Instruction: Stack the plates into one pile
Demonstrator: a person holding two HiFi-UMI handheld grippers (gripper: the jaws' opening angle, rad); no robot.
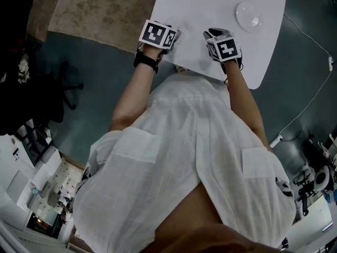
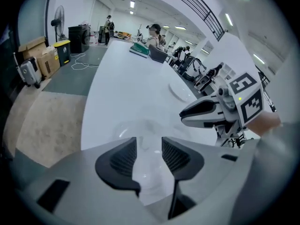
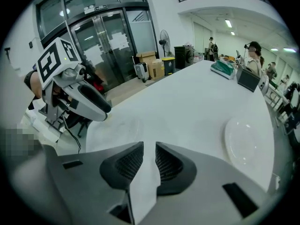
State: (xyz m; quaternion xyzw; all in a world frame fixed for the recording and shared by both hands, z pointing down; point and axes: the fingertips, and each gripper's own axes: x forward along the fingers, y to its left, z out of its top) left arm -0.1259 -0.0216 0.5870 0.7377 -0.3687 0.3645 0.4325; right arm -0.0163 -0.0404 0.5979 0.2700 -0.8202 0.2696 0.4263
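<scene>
White round plate [image 1: 248, 16] is lying on the white bench [image 1: 210, 4], right of the right gripper [image 3: 149, 153], whose fingers are standing narrowly apart, gripping nothing; left gripper [image 2: 149, 146] fingers are gaping wider, empty.

A long white table [image 2: 122, 78] runs beside a beige carpet patch [image 2: 42, 125]. Brown cardboard boxes [image 2: 40, 55], a yellow-lidded bin [image 2: 62, 50] and a standing fan [image 2: 59, 18] stand on the floor beyond the carpet.
</scene>
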